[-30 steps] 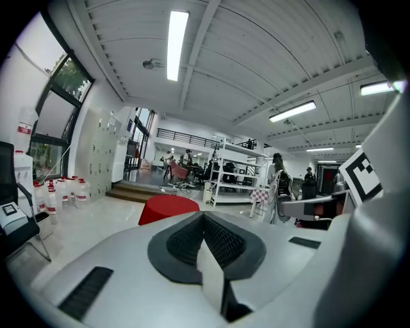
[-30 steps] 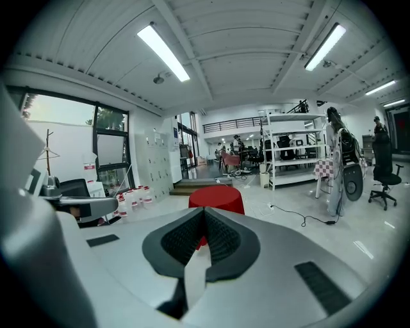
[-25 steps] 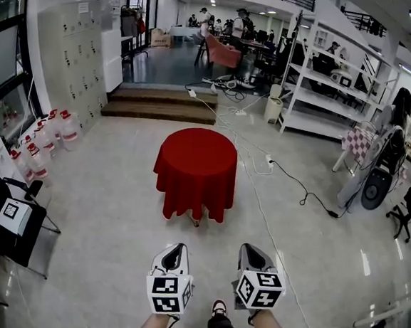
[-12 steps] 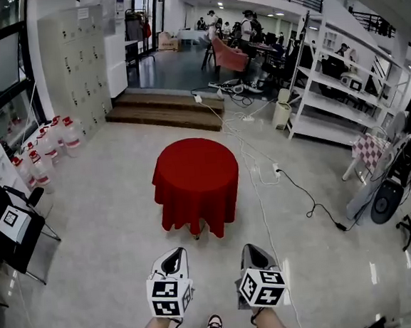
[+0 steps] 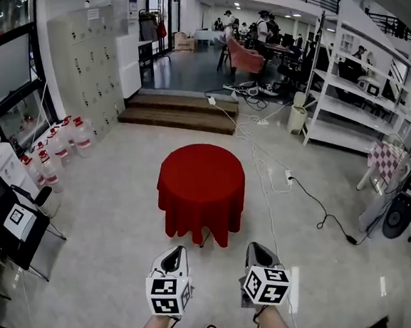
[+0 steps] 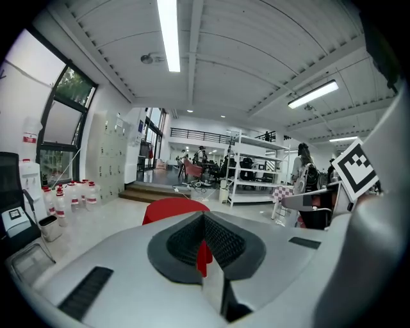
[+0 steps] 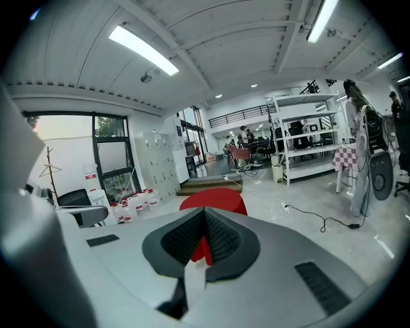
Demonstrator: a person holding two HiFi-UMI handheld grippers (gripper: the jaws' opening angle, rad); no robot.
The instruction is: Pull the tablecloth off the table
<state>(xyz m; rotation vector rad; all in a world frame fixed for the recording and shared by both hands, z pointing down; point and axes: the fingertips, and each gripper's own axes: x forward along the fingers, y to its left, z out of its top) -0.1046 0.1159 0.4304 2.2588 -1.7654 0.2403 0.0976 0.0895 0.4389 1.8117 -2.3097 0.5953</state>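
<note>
A round table draped in a red tablecloth (image 5: 201,188) stands on the pale floor ahead of me; the cloth hangs down almost to the floor. Both grippers are held low in front of me, short of the table. My left gripper (image 5: 173,254) is shut with nothing in it, and my right gripper (image 5: 258,248) is shut and empty too. In the left gripper view the red tablecloth (image 6: 174,208) shows just beyond the closed jaws. The right gripper view has the tablecloth (image 7: 213,199) straight ahead past its closed jaws.
Water bottles (image 5: 54,148) line the left wall, near a black chair (image 5: 7,220). White cables (image 5: 264,183) run over the floor right of the table. Wooden steps (image 5: 179,112) lie behind it, white shelving (image 5: 349,90) and a fan (image 5: 399,214) at the right.
The view has moved forward: the table sits a little larger and lower in the head view. Both grippers stay shut and side by side.
</note>
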